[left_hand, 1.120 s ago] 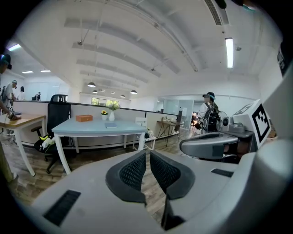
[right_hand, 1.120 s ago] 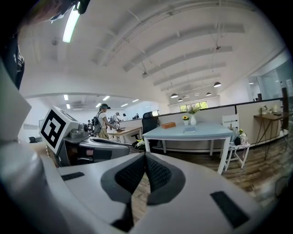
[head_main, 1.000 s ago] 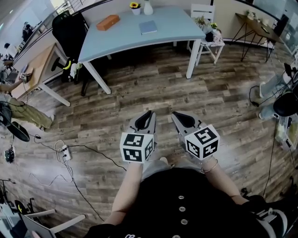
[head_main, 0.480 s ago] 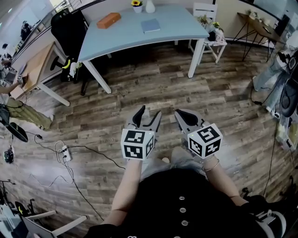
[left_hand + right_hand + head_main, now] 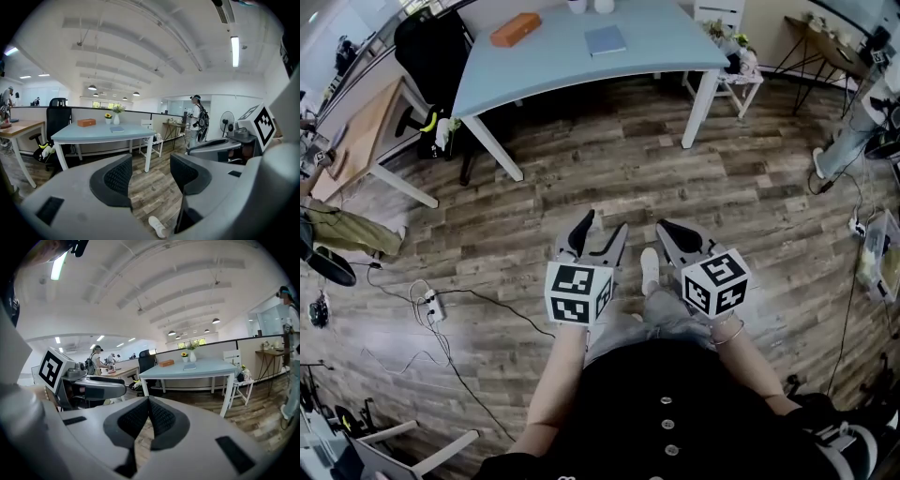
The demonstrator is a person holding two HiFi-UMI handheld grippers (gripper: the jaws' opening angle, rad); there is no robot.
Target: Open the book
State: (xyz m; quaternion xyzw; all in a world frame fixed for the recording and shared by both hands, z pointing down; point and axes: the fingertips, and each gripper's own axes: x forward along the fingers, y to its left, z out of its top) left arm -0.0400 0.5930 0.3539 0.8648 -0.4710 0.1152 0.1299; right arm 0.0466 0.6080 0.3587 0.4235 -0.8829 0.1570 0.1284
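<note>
The book (image 5: 605, 39) lies flat and looks shut on the blue table (image 5: 553, 67), toward its far edge. An orange box (image 5: 516, 28) sits to its left on the same top. Both grippers are well short of the table, out over the wood floor (image 5: 609, 169) on its near side. They are side by side and point toward it. The left gripper (image 5: 602, 225) is released: its jaws have just been opening and stand wide apart, with only floor showing between them. The right gripper (image 5: 667, 228) is clenched, its pads meeting at the tips with nothing caught in them. A black chair (image 5: 431, 47) stands at the table's left end and a small white stool (image 5: 736, 73) at its right end.
</note>
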